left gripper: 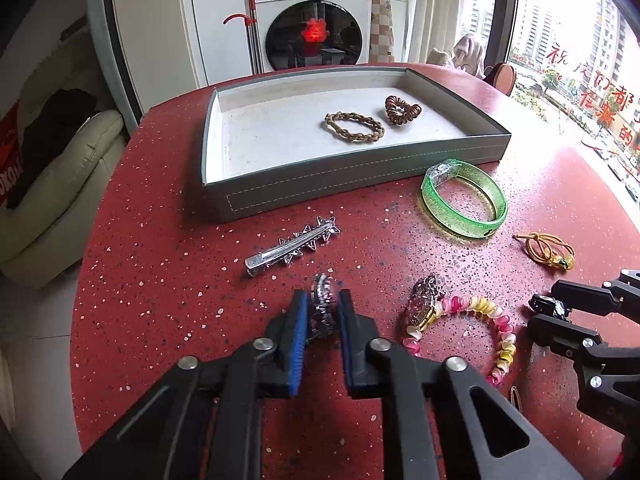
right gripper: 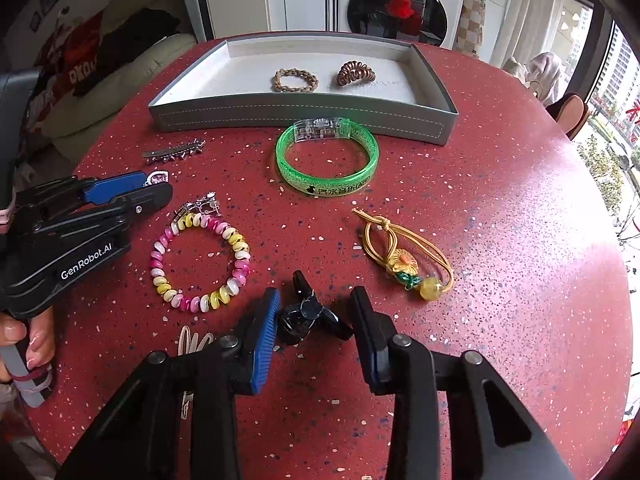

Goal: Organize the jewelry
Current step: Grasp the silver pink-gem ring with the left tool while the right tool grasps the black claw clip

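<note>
My left gripper [left gripper: 323, 302] is shut on a silver rhinestone piece with pink stones [left gripper: 322, 300], held just above the red table; it also shows in the right wrist view [right gripper: 157, 179]. My right gripper [right gripper: 316, 300] is open, its fingers on either side of a black hair claw [right gripper: 306, 316] lying on the table. A grey tray [left gripper: 360, 178] holds a braided brown hair tie [left gripper: 354, 127] and a brown coil hair tie [left gripper: 401, 109]. On the table lie a silver star clip [left gripper: 292, 246], a green bangle [right gripper: 326, 160], a pink-and-yellow coil bracelet [right gripper: 200, 260] and a yellow flower hair tie [right gripper: 404, 256].
A small silver trinket [right gripper: 202, 206] lies beside the coil bracelet. The round red speckled table [right gripper: 500, 220] ends close on the right. A cream sofa [left gripper: 52, 184] stands left, a washing machine [left gripper: 316, 20] behind the table.
</note>
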Tool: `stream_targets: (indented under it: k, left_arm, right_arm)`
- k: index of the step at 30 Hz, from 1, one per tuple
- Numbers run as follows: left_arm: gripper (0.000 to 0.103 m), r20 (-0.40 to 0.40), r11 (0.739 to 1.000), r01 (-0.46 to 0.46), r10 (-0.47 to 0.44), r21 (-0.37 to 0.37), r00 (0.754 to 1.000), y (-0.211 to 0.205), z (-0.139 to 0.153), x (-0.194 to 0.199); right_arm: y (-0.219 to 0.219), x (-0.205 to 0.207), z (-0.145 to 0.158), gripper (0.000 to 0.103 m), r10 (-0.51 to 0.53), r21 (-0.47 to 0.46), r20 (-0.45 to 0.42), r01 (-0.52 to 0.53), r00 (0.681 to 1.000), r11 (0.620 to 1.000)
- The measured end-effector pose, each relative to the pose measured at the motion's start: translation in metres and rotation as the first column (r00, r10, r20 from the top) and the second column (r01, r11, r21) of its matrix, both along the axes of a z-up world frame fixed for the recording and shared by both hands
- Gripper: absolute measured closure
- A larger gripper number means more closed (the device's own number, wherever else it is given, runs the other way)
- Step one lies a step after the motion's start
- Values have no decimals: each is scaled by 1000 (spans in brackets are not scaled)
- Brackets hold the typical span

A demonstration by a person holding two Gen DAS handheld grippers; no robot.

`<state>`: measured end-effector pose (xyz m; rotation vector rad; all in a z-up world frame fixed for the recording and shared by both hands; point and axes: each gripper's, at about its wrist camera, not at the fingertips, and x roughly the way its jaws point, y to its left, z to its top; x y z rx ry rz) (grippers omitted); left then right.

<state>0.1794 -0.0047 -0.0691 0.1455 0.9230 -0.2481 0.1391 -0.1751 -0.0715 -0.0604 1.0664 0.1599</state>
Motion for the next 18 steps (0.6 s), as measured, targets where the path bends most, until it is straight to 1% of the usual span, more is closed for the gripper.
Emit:
stream_targets:
  k: [4, 11, 15, 18]
  left_arm:
    - [72, -16, 999, -12, 11, -30, 1000, 5, 1, 0]
    - [72, -35, 993, -36, 32, -112, 999, 21, 7, -7]
    - [72, -36, 989, -39, 34, -141, 999, 26, 12, -10]
    - [72, -31, 988, -36, 32, -147, 999, 27, 15, -12]
  right_arm:
    - [0, -3, 2, 64, -10, 4, 5, 10, 1000, 1000]
    - [-9, -6, 7, 64, -27, 61, 7, 26, 1000, 998]
    - [-13, -6, 12, 64, -36, 83, 15, 34, 999, 996]
    - [-15, -6, 16, 64, -43, 96, 21, 40, 999, 995]
